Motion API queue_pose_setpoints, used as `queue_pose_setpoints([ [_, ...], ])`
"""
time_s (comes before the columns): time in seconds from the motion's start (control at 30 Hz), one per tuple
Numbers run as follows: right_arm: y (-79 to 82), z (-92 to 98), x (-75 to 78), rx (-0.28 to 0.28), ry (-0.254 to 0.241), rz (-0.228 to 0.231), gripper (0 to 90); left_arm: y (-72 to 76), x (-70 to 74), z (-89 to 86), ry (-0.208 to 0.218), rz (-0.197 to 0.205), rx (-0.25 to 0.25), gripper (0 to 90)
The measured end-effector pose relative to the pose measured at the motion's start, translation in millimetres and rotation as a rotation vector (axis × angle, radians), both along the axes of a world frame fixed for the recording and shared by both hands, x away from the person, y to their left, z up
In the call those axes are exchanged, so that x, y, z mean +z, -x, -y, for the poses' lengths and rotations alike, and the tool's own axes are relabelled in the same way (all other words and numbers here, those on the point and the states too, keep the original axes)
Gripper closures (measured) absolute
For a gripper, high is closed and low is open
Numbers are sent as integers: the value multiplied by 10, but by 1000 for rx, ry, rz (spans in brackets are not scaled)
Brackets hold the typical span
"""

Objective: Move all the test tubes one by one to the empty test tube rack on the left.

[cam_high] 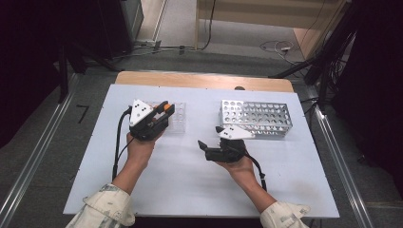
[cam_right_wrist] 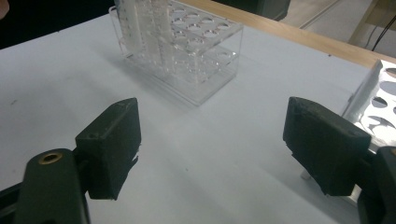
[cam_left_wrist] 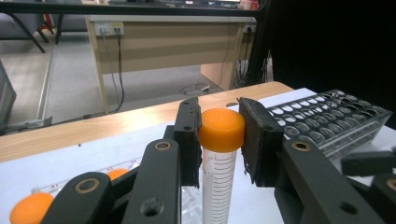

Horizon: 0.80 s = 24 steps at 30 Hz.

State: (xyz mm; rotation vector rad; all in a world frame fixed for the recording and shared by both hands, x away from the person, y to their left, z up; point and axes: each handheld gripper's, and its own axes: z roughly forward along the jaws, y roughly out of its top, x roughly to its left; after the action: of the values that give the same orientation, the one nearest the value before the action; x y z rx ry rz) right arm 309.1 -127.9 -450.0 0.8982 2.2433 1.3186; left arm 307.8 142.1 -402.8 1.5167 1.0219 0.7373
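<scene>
A clear graduated tube with an orange cap [cam_left_wrist: 222, 129] stands upright between the jaws of my left gripper [cam_left_wrist: 219, 140], which is shut on it just below the cap. From above, the left gripper [cam_high: 164, 112] hangs over the clear plastic rack [cam_high: 178, 121], with the orange cap [cam_high: 167, 108] at its tip. Two more orange-capped tubes [cam_left_wrist: 30, 207] sit low in that rack. My right gripper [cam_right_wrist: 212, 149] is open and holds nothing. It hovers over the white mat, between the clear rack [cam_right_wrist: 187, 51] and the metal rack [cam_right_wrist: 378, 102]. In the high view the right gripper [cam_high: 210, 137] is close to the metal rack's near left corner.
A perforated metal rack [cam_high: 256, 118] with several empty holes stands at the right of the white mat [cam_high: 190, 190]. A wooden table edge [cam_high: 204, 80] runs along the back. Floor cables and a desk lie beyond the table.
</scene>
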Motion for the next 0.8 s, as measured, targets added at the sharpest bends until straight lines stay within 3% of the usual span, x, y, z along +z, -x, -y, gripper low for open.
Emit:
queue_pose_setpoints([
  [0.3, 63, 199, -47, -13, -5, -15, 180, -188, 53, 10, -1, 5, 25, 703],
  [0.8, 112, 413, -9, -26, -31, -13, 160, -508, -42, 48, -14, -10, 68, 703],
])
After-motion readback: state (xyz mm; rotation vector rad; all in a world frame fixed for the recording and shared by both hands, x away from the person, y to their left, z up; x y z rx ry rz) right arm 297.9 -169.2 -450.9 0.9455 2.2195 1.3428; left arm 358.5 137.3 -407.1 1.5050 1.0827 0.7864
